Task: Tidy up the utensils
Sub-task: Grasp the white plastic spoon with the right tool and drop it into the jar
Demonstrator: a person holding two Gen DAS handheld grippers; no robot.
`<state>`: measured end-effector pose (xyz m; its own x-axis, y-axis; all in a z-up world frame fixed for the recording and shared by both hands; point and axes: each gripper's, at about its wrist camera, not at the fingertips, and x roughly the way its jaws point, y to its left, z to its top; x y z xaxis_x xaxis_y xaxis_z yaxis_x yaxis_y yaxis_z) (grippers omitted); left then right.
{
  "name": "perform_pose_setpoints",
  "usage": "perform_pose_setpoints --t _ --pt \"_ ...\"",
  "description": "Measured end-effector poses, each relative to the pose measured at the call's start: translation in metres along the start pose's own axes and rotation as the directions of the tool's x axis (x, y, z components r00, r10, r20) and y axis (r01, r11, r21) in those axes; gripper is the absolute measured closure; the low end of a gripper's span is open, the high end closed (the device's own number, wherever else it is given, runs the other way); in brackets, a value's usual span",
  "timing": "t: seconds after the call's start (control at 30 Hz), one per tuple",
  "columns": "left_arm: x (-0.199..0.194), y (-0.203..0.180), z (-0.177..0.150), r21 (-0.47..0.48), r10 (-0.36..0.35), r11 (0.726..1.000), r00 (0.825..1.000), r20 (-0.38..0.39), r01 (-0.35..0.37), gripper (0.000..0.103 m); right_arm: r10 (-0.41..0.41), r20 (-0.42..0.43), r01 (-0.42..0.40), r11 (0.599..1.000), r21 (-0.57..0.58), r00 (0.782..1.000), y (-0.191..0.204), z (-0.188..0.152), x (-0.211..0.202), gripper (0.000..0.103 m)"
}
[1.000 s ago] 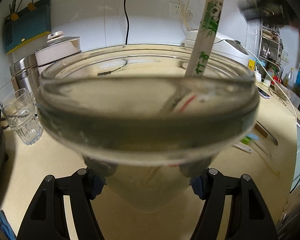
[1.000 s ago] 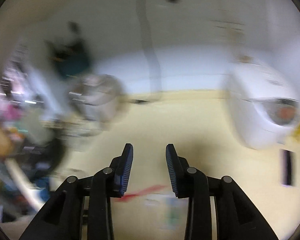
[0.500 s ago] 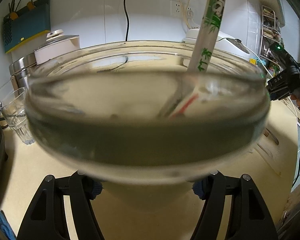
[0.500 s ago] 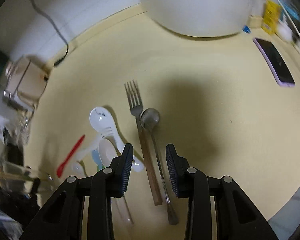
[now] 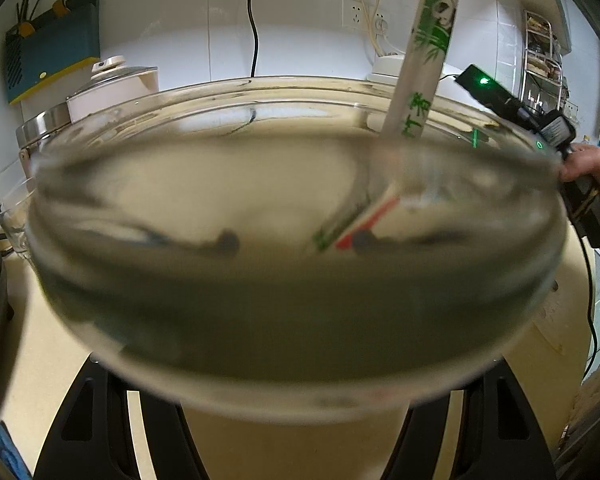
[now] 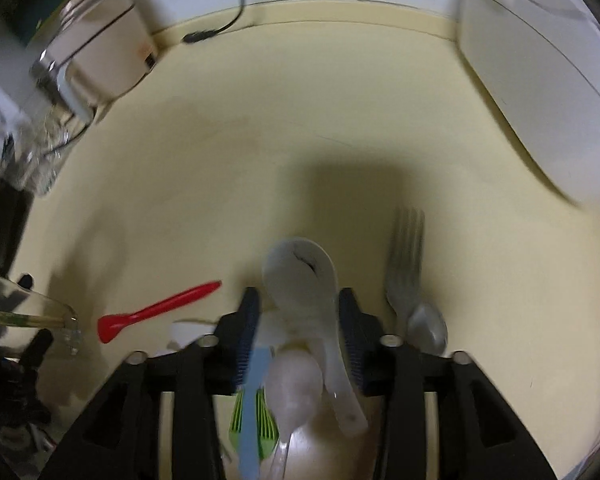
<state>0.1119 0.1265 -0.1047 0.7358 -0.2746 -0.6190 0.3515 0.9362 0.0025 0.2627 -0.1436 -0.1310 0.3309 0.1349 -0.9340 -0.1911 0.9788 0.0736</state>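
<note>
**Kitchen counter, with a jar held left and spoons under the right gripper**

Left wrist view: the left gripper [image 5: 300,420] is clamped on a glass jar [image 5: 296,280] whose rim fills the frame; a wrapped chopstick pack [image 5: 424,80] leans inside it. Behind stand a white tiled wall, a black cord [image 5: 253,20], a wall socket [image 5: 354,12], a teal rack [image 5: 52,44] and a lidded cooker [image 5: 112,88]. At right, a hand [image 5: 588,168] holds the other gripper's handle.

Right wrist view: the right gripper [image 6: 296,316] points steeply down over the cream counter [image 6: 300,120]. Its jaws have just been opening and stand apart, with a white spoon [image 6: 300,272] between the pads [image 6: 248,320], untouched. A clear spoon [image 6: 294,384], a blue handle [image 6: 252,400] and a green piece [image 6: 264,420] lie below it. A red spoon [image 6: 156,310] lies to the left, a fork [image 6: 406,256] and a steel spoon [image 6: 428,328] to the right. A white appliance [image 6: 540,80] sits at the far right.
</note>
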Motion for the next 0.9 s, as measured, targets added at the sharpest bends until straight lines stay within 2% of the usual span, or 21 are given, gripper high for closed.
perform_pose_setpoints --t 0.03,0.2,0.3,0.37,0.5,0.57,0.77,0.9 --pt "0.0 -0.001 -0.001 0.0 0.0 1.0 1.0 0.0 0.0 0.03 -0.015 -0.008 0.015 1.0 -0.018 1.0 0.003 0.002 0.004 0.044" --pt "0.0 -0.001 -0.001 -0.003 -0.003 1.0 1.0 -0.002 0.003 0.03 -0.098 -0.035 0.096 0.993 -0.065 0.995 0.008 0.011 0.018 0.044" --pt "0.001 -0.002 -0.002 -0.008 -0.006 1.0 1.0 -0.002 0.006 0.03 -0.111 -0.064 0.106 0.991 -0.08 0.992 0.013 0.017 0.031 0.044" --pt "0.001 -0.002 -0.002 -0.009 -0.008 1.0 1.0 -0.002 0.008 0.03 -0.095 -0.056 0.092 0.994 -0.062 0.994 0.011 0.018 0.033 0.044" --pt "0.001 -0.002 -0.002 -0.009 -0.008 1.0 1.0 -0.002 0.008 0.03 -0.058 -0.035 0.057 0.998 -0.023 0.998 0.007 0.02 0.033 0.059" --pt "0.001 -0.002 -0.002 -0.009 -0.008 1.0 1.0 -0.003 0.008 0.03 -0.014 -0.028 0.015 1.0 0.017 0.999 0.004 0.02 0.032 0.059" --pt "0.001 -0.002 -0.002 -0.009 -0.007 1.0 1.0 -0.003 0.007 0.03 0.011 0.121 -0.024 0.994 0.109 0.993 -0.005 0.009 -0.013 0.059" --pt "0.0 -0.002 -0.002 -0.009 -0.007 1.0 1.0 -0.003 0.007 0.03 0.007 0.248 -0.048 0.986 0.159 0.969 -0.003 0.003 -0.056 0.059"
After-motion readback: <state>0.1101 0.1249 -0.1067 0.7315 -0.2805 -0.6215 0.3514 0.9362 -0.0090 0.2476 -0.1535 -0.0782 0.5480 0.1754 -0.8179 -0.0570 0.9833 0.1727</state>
